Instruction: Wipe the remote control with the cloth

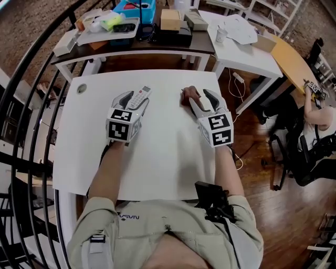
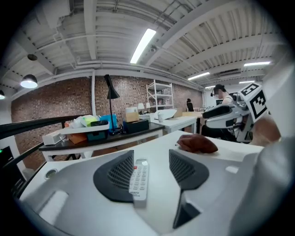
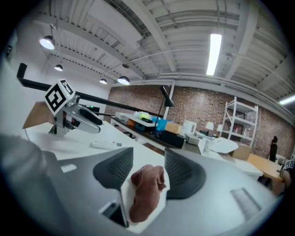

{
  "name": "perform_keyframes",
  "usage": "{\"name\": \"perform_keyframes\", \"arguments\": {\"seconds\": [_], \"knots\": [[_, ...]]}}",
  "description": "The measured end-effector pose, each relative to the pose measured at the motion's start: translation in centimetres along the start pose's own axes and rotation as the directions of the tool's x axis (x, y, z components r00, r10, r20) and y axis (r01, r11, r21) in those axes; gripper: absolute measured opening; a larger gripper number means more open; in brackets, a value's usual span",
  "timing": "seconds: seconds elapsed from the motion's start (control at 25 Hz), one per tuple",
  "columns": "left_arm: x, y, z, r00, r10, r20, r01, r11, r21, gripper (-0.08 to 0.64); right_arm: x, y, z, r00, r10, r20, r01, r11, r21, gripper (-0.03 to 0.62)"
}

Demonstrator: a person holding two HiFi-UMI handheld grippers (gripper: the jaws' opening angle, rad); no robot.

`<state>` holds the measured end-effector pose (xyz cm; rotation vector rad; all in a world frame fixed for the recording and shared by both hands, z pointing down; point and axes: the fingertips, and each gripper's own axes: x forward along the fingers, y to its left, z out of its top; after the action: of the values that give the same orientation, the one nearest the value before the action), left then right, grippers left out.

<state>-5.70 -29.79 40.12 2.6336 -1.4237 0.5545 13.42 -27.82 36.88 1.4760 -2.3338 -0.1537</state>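
Observation:
A white remote control (image 1: 139,96) lies on the white table (image 1: 163,152), pointing away from me. My left gripper (image 1: 134,101) stands open around it. In the left gripper view the remote (image 2: 139,177) rests close to the left jaw, with a clear gap to the right one, inside the left gripper (image 2: 152,170). A crumpled reddish-brown cloth (image 1: 190,95) lies to the right. My right gripper (image 1: 202,101) is open around it. In the right gripper view the cloth (image 3: 146,186) sits loose between the jaws of the right gripper (image 3: 148,168).
A dark side table (image 1: 157,43) behind holds a blue bin (image 1: 134,10), boxes and a lamp. A second white table (image 1: 247,55) stands at the back right. A person (image 1: 317,121) sits at the far right. A curved black railing (image 1: 31,79) runs along the left.

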Motion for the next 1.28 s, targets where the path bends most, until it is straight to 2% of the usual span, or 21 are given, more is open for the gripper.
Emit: {"name": "perform_keyframes", "arguments": {"seconds": [0.08,0.16,0.24,0.44,0.6,0.76,0.92,1.08,1.16,1.28], "knots": [[-2.5,-0.9,2.2,0.995,0.013,0.096,-0.013,1.0,-0.007,0.203,-2.1,0.4,2.4,0.997,-0.016,0.072,0.017,1.0,-0.017,0.177],[-5.0,-1.9,3.8,0.985,0.027,0.173,-0.025,1.0,-0.013,0.095,-4.3,0.9,4.4,0.99,-0.036,0.133,0.039,0.999,-0.023,0.12],[-6.9,-2.8,5.3,0.973,0.03,0.228,-0.03,1.0,-0.003,0.082,-6.2,1.2,6.0,0.982,-0.059,0.178,0.064,0.998,-0.022,0.112],[-11.4,-4.8,7.9,0.938,0.04,0.343,-0.047,0.999,0.011,0.075,-10.1,2.5,9.1,0.962,-0.09,0.258,0.102,0.994,-0.033,0.045],[-14.5,-6.4,8.2,0.919,0.04,0.393,-0.054,0.998,0.025,0.075,-13.0,4.3,10.2,0.949,-0.093,0.302,0.112,0.993,-0.045,0.005],[-17.9,-7.9,8.6,0.894,0.03,0.448,-0.056,0.997,0.045,0.075,-15.8,6.7,11.6,0.936,-0.066,0.346,0.09,0.994,-0.054,0.005],[-21.8,-10.9,9.1,0.874,-0.013,0.487,-0.033,0.996,0.085,0.055,-20.5,9.1,13.5,0.917,-0.06,0.393,0.093,0.994,-0.065,0.005],[-25.9,-13.9,9.0,0.842,-0.027,0.539,-0.013,0.997,0.07,0.038,-23.7,11.7,13.4,0.911,-0.024,0.411,0.079,0.99,-0.116,0.005],[-26.8,-15.2,8.2,0.842,-0.024,0.54,-0.014,0.998,0.068,0.027,-24.3,13.2,12.7,0.911,0.01,0.413,0.039,0.993,-0.109,0.005],[-26.9,-16.6,6.4,0.857,-0.005,0.516,-0.002,1.0,0.014,0.006,-25.0,15.1,11.2,0.903,0.087,0.42,-0.06,0.995,-0.077,0.005]]}}
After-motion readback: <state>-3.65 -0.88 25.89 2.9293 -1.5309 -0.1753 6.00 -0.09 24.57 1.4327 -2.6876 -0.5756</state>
